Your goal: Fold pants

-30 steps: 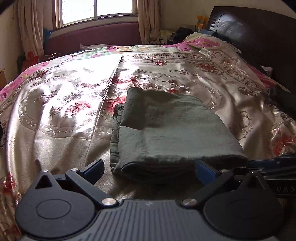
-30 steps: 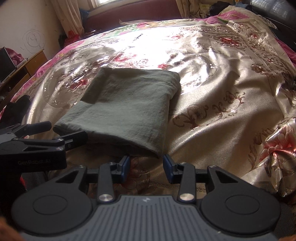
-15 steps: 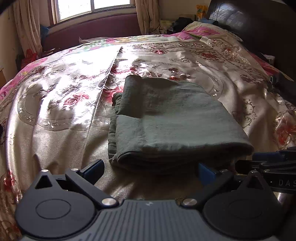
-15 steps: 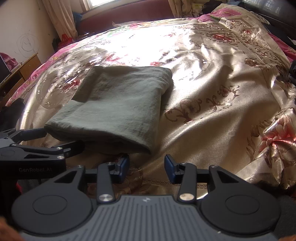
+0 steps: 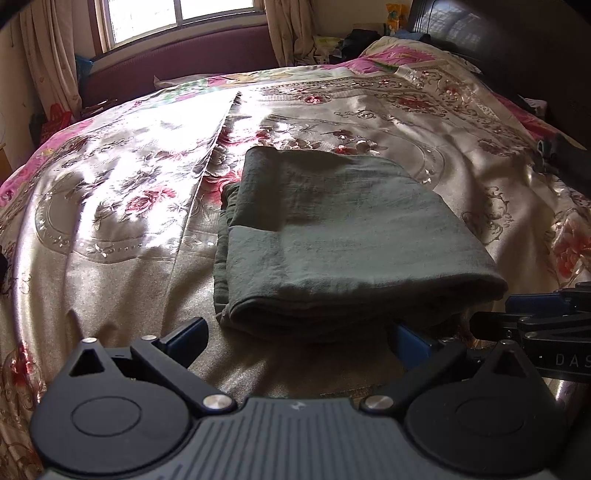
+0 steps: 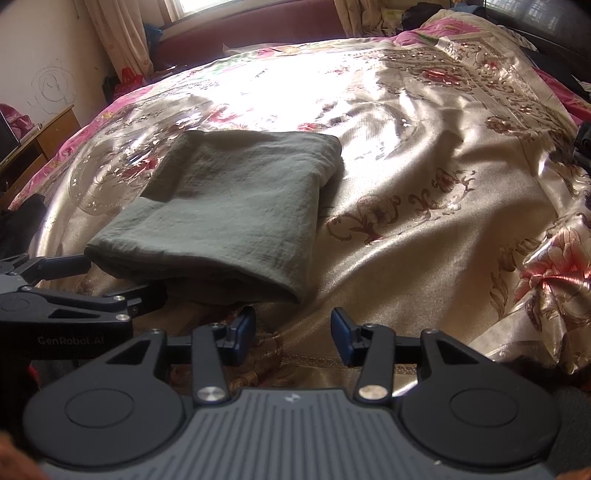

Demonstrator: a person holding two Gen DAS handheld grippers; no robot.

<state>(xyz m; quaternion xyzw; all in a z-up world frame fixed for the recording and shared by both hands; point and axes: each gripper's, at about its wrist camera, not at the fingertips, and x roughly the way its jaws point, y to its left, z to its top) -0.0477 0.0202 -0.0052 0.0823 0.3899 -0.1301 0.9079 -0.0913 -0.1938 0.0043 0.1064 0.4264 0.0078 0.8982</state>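
Note:
The grey-green pants (image 5: 332, 240) lie folded into a flat rectangle on the bedspread (image 5: 110, 206). My left gripper (image 5: 299, 339) stands wide open at their near folded edge. Its left finger rests on the bedspread beside the pants, and its right finger is tucked under the overhanging fold. It does not squeeze the cloth. In the right wrist view the pants (image 6: 236, 206) lie ahead and to the left. My right gripper (image 6: 291, 334) is open with nothing between its fingers, just short of the pants' near right corner. The left gripper (image 6: 125, 275) shows there at the pants' near left edge.
A shiny floral bedspread (image 6: 424, 221) covers the whole bed. A dark headboard (image 5: 517, 55) rises on the right, and a window (image 5: 177, 18) with curtains is at the far end. A wooden bedside table (image 6: 48, 136) stands to the left. A dark item (image 5: 561, 151) lies at the bed's right edge.
Both views have drifted slightly, and the pants now sit a little further left in the right wrist view. The pants keep their folded shape. Both grippers stay open.

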